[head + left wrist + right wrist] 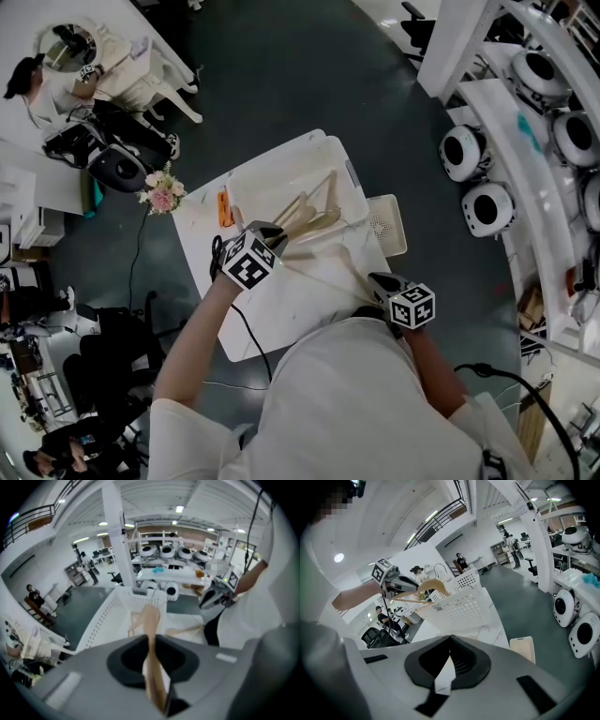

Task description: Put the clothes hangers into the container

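A white perforated container [349, 178] stands on the white table [281, 319]. A wooden hanger [307, 200] lies inside it. My left gripper [277, 238] hovers at the container's near left rim, shut on a second wooden hanger [323, 222] that reaches over the container. In the left gripper view this hanger [151, 620] runs straight between the jaws [153, 641] toward the container [108, 613]. Another pale hanger [187, 631] lies on the table to the right. My right gripper [381, 280] waits near the table's front edge, jaws together with nothing held [450, 641].
A small white perforated panel [386, 223] lies right of the container. An orange item [224, 208] and a flower bunch [161, 194] sit at the table's left corner. White round machines [487, 208] line the right side. People and chairs are at the far left.
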{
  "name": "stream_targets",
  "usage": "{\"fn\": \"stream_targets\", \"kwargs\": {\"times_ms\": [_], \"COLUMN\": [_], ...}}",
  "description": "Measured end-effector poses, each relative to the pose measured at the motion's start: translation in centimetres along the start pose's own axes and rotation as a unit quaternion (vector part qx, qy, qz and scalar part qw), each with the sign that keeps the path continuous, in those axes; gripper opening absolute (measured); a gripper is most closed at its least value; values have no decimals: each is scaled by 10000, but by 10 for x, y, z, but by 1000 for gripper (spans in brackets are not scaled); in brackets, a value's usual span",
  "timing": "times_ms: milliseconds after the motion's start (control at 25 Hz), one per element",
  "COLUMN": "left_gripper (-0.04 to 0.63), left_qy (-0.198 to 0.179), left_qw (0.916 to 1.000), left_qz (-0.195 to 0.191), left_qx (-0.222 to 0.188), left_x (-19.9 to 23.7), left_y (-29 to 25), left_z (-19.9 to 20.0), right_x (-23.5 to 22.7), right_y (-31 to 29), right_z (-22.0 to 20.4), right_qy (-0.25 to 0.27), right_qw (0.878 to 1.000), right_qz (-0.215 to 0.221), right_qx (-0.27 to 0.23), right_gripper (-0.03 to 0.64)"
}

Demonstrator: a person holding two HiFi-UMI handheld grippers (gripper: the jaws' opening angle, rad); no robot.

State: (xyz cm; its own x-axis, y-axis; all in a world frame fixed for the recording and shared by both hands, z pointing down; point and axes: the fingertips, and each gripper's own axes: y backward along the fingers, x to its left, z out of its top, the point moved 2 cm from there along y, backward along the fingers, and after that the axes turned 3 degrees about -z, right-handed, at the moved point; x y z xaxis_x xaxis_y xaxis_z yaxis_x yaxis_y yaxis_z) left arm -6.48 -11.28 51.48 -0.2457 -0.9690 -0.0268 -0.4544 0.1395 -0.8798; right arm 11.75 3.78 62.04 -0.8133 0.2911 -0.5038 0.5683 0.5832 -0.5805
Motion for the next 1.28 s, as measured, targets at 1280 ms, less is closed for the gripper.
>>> {"fn": "stream_targets", "kwargs": {"times_ms": [1280], "left_gripper": [49], "left_qy": [653], "left_qw": [9947], "left_qz": [-269], "left_qx": [-742], "left_x": [-25], "left_y": [-2], "left_z": [-8], "right_x": [-2], "right_y": [0], "right_z": [-3], "right_qy": [38], "right_qw": [9999], "right_qz": [-29], "right_qx": [152], "right_gripper": [2]}}
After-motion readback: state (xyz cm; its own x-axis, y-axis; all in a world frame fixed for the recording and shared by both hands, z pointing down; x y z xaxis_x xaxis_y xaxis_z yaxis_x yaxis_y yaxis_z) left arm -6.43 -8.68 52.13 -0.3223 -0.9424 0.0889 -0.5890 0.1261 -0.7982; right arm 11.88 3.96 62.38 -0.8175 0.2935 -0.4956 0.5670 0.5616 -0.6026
